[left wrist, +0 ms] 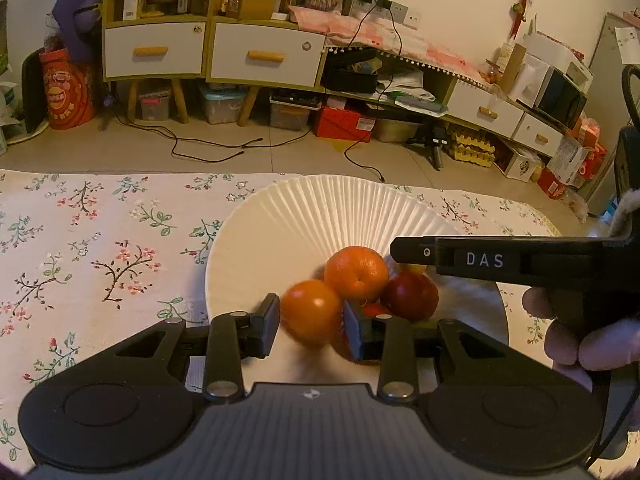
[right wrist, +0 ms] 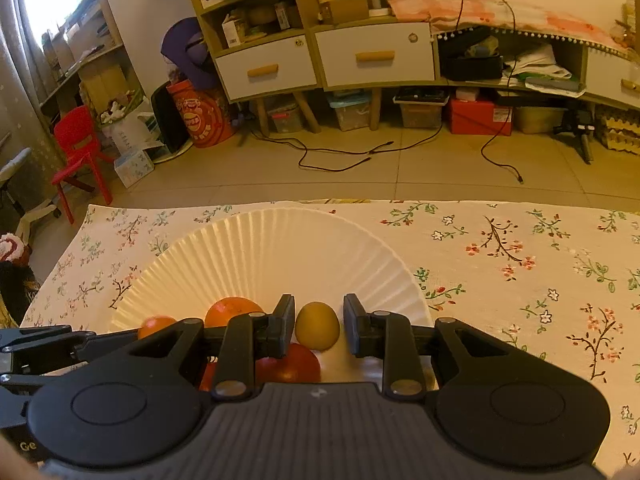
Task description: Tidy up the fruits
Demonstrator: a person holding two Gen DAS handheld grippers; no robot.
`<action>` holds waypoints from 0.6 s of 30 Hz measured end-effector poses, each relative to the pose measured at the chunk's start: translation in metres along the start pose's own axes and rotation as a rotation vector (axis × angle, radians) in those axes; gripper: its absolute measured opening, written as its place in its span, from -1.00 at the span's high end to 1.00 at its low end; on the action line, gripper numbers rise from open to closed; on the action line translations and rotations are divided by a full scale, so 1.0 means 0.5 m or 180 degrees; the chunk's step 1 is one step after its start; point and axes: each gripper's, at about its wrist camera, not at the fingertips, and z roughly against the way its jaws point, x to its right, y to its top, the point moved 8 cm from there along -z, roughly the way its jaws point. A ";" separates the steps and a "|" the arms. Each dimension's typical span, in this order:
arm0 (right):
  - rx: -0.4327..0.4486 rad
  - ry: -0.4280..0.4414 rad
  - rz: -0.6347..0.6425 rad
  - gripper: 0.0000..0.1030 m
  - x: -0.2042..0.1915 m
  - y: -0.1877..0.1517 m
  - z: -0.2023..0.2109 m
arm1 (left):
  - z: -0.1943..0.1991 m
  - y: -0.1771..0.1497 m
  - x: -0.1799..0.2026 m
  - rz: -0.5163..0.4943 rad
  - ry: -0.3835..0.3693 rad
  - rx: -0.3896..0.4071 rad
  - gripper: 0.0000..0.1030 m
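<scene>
A white fluted plate (left wrist: pixel 280 216) sits on the floral-clothed surface (left wrist: pixel 100 240), and all the fruit lies heaped in its near half.

In the left wrist view, going left to right: the left gripper (left wrist: pixel 311 324) has its jaws spread to either side of a smooth, glossy orange fruit (left wrist: pixel 311 310), the left pad a sliver clear of the skin and the right pad at its edge, so the jaws look released rather than clenched. Behind and to the right rests a dimpled mandarin (left wrist: pixel 356 272) with its stem scar facing the camera, touching the glossy fruit. Right of that, touching the mandarin, is a dark red round fruit (left wrist: pixel 410 295). A small bright red piece (left wrist: pixel 376 309) shows low between them, too hidden to name. Above the red fruit reaches the black body of the right gripper (left wrist: pixel 500 260), held by a hand (left wrist: pixel 568 344).

In the right wrist view, the right gripper (right wrist: pixel 319 326) hangs over the plate (right wrist: pixel 280 248) with jaws released, a gap on both sides of a matte yellow-brown egg-shaped fruit (right wrist: pixel 317 325) beyond them. Left of it the two orange fruits peek over the gripper's linkage; below it lies the dark red fruit (right wrist: pixel 292 364).
</scene>
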 end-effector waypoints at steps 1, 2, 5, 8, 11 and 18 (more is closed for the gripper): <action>0.0001 -0.0010 -0.0008 0.50 0.000 0.001 0.001 | 0.000 0.001 -0.003 0.0016 -0.0003 0.0011 0.25; 0.0008 -0.0015 -0.0017 0.50 0.001 0.003 0.001 | 0.001 0.002 -0.005 0.0029 -0.0011 0.0015 0.23; 0.0020 -0.0003 -0.0042 0.43 0.002 0.006 0.005 | 0.005 0.003 -0.006 0.0043 -0.0029 0.0017 0.19; 0.0038 -0.0001 -0.0062 0.39 0.003 0.007 0.014 | 0.013 0.004 -0.007 0.0027 -0.0011 0.0035 0.10; 0.0063 -0.0024 -0.0097 0.27 0.006 0.009 0.022 | 0.023 0.002 -0.010 0.0048 -0.0005 0.0055 -0.02; 0.0046 -0.0067 -0.0104 0.09 0.009 -0.002 0.053 | 0.055 -0.008 -0.009 -0.0008 0.0009 0.0042 -0.19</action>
